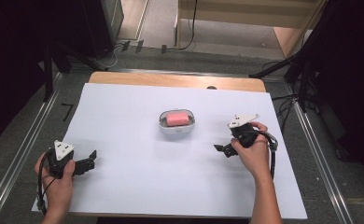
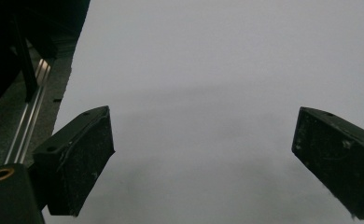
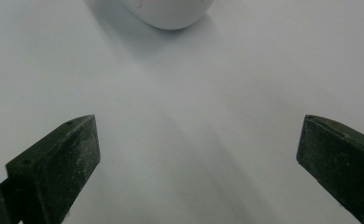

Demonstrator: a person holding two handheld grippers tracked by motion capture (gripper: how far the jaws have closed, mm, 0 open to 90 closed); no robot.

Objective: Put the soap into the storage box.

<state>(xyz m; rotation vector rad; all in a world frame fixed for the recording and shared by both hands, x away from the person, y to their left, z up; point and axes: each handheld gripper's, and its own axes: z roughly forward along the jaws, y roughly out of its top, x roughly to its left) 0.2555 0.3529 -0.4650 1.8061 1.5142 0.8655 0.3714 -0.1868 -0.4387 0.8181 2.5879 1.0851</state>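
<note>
Soap, a pink bar, lies in a white oval dish near the middle of the white sheet that covers the worktop, which puts it within equal reach of both hands. Seen from the high view, the dish sits at about one o'clock from the left tongs and at about ten o'clock from the right tongs. Both are well apart from it, the right pair being the nearer.

Each hand rests low on the sheet at its own side, which looks like a ready stance more than a reach. The left hand holds its tool at the near left corner with the jaws pointing toward three o'clock, across bare paper. In the left gripper view the left tongs stand released, jaws wide with nothing but the sheet between them.

The right hand angles its tool toward nine o'clock, roughly at the dish. In the right gripper view the right tongs are likewise released and empty, and the rounded white wall of the dish shows at twelve o'clock, cut off by the top edge. The bar itself cannot be made out there.

Because the bar lies inside a raised rim, a grip on it probably has to come from above, not from the side. The wide-spread jaws suit either the bar or the whole dish.
</note>
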